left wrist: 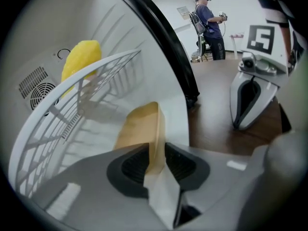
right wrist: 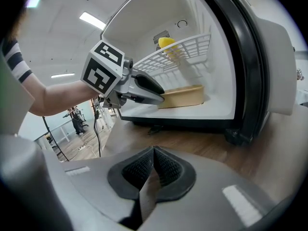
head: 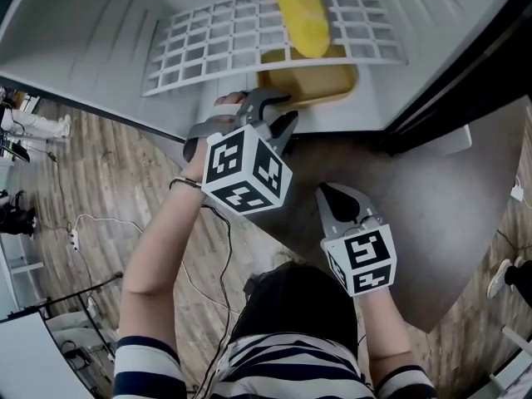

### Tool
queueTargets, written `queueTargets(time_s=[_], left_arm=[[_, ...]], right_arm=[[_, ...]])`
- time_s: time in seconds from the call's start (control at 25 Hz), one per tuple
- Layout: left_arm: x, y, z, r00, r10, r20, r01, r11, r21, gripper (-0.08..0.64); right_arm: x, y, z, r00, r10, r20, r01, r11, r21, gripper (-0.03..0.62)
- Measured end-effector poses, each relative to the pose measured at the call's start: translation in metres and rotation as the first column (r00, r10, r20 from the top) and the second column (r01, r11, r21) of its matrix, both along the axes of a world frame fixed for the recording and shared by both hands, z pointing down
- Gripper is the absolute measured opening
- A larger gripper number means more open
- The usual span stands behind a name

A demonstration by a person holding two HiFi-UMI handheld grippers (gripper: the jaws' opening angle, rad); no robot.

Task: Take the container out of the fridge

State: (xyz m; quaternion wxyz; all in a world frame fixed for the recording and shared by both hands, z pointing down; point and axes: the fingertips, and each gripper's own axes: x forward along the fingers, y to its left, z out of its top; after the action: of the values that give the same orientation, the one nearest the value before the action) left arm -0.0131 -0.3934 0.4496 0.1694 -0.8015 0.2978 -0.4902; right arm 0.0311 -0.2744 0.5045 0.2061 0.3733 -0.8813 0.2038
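A shallow tan container [head: 309,80] sits on the white floor of the open fridge [head: 100,40], below the wire shelf. My left gripper [head: 274,116] is shut on its near rim; in the left gripper view the container's thin wall [left wrist: 144,129] stands pinched between the jaws [left wrist: 156,165]. In the right gripper view the container [right wrist: 185,96] lies at the fridge's front, with the left gripper [right wrist: 161,97] at its left end. My right gripper [head: 339,196] hangs shut and empty over the wooden floor, outside the fridge; its jaws [right wrist: 153,170] meet.
A yellow object [head: 301,11] lies on the white wire shelf [head: 249,36] above the container. The fridge's dark door frame [head: 465,73] runs along the right. Cables [head: 91,223] trail on the floor at left. A person [left wrist: 209,25] stands far back in the room.
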Motion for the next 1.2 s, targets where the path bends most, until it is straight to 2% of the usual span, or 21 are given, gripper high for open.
queueTargets(time_s=[0.16,0.68,0.96,1.2], left_arm=[[0.001,0.001,-0.001,1.0,0.013,-0.018,-0.014,1.0,-0.019,0.0],[-0.008,0.013,-0.012,0.997,0.077,-0.02,-0.077,0.997,0.004,0.0],[-0.014,0.047,-0.022,0.992,0.122,-0.031,-0.122,0.993,0.003,0.0],[-0.027,0.081,-0.029,0.991,0.113,-0.066,-0.114,0.993,-0.009,0.0]], right_arm=[[0.001,0.0,-0.001,1.0,0.003,0.01,-0.003,1.0,-0.004,-0.008],[0.003,0.009,-0.01,0.999,0.032,0.011,-0.032,0.999,0.004,-0.008],[0.005,0.025,-0.022,0.998,0.065,0.01,-0.065,0.998,0.01,-0.008],[0.005,0.039,-0.034,0.996,0.09,0.005,-0.09,0.996,0.017,-0.008]])
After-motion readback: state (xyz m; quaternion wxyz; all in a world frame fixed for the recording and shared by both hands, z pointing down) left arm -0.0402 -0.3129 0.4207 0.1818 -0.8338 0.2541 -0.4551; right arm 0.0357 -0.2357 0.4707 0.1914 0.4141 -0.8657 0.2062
